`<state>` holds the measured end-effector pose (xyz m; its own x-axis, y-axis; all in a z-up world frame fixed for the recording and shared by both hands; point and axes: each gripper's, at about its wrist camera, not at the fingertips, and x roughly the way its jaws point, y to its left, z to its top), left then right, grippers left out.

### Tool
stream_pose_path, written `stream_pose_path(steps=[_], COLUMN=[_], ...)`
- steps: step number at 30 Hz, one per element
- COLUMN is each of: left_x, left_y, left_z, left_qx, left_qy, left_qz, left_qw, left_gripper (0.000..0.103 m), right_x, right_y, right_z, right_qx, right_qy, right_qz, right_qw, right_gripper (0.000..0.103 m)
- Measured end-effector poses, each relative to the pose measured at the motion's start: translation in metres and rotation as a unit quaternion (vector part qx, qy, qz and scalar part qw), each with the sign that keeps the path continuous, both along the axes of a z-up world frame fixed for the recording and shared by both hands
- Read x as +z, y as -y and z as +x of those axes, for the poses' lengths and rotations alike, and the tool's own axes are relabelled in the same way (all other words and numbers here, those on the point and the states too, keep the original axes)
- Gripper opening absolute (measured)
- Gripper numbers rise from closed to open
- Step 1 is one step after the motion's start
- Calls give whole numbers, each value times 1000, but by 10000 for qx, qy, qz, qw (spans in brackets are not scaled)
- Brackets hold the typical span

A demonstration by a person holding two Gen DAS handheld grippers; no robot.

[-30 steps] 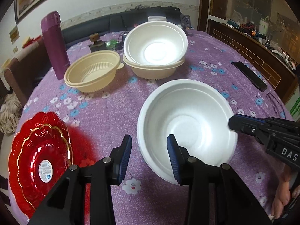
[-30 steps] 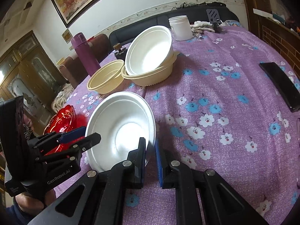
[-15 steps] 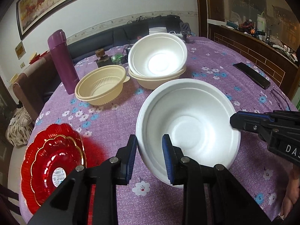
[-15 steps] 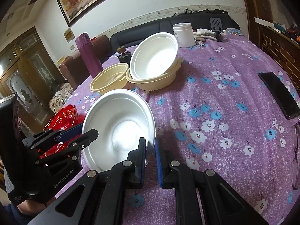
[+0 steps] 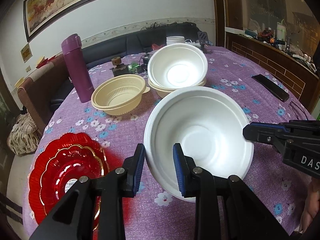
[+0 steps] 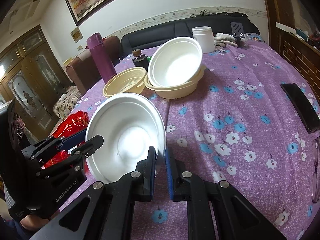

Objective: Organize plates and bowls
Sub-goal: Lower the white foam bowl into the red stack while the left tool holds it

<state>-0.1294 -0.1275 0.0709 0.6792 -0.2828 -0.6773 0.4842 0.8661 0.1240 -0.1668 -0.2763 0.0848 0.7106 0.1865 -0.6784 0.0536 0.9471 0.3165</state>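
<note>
A large white foam bowl (image 5: pixel 200 136) is held up off the purple floral tablecloth (image 5: pixel 124 132) by both grippers. My left gripper (image 5: pixel 159 167) is shut on its near-left rim. My right gripper (image 6: pixel 160 167) is shut on the opposite rim of the bowl (image 6: pixel 128 138) and shows in the left wrist view (image 5: pixel 248 134). Behind stand a white foam bowl (image 5: pixel 178 68) nested in a cream bowl (image 5: pixel 176 92), and a cream ribbed bowl (image 5: pixel 119 96). Red scalloped plates (image 5: pixel 66 172) are stacked at the near left.
A purple thermos (image 5: pixel 77 68) stands at the back left. A white jar (image 6: pixel 203 39) and small clutter sit at the far edge. A black phone (image 6: pixel 301 106) and glasses (image 6: pixel 316 168) lie on the right. A dark sofa (image 6: pixel 180 28) is behind the table.
The white bowl has risen off the cloth and tilted, carried by both grippers. The left gripper has closed in on the bowl's rim.
</note>
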Motion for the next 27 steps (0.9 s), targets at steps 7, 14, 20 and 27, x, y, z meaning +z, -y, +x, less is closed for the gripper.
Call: stream_pose_path(steps=[7, 14, 20, 27], left_x=[7, 14, 17, 21], left_y=[-18, -38, -53, -71], left_z=[3, 5, 7, 10], left_qx=[139, 291, 426, 613], left_qy=[55, 99, 127, 149], left_qz=[-117, -246, -317, -433], left_qw=[9998, 9992, 9985, 9971], left_gripper=[28, 28, 28, 28], right_x=[11, 16, 21, 28], right_y=[-15, -32, -47, -64], right_z=[9, 20, 26, 33], right_qx=[125, 289, 414, 556], right_qy=[37, 16, 23, 64], right_qz=[-87, -140, -186, -292], right_qw=[9999, 9995, 9990, 9980], right_gripper=[11, 11, 12, 12])
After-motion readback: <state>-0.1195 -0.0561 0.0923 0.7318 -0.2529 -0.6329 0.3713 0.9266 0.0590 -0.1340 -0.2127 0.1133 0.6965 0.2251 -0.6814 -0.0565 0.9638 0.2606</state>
